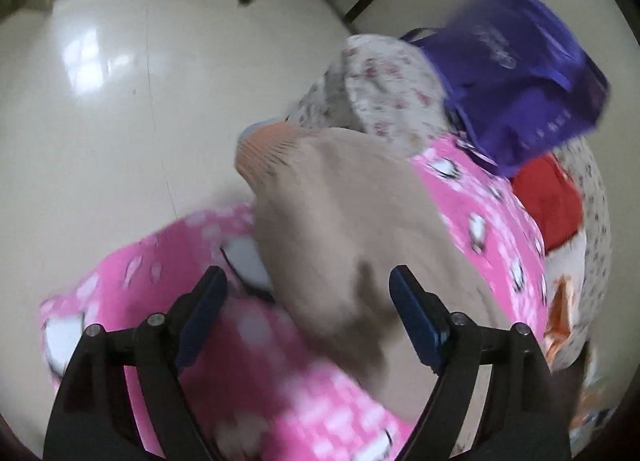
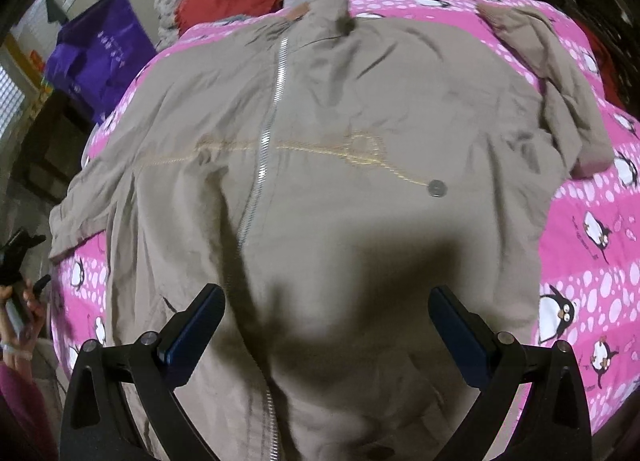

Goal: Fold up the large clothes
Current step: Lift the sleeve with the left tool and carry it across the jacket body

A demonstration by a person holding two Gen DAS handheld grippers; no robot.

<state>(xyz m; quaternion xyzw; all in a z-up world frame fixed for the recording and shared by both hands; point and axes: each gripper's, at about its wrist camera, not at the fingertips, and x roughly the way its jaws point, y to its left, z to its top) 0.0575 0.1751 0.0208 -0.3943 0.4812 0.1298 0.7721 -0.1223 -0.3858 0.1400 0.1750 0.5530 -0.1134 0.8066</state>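
Right wrist view: the right claw stands wide and empty just above the beige jacket, spread zipper-up ahead of it on a pink penguin blanket. Left wrist view, blurred: the left claw gapes wide over a jacket sleeve, purple bag beyond.

Jacket khaki, silver zip; blanket pink, penguin print; bag purple.
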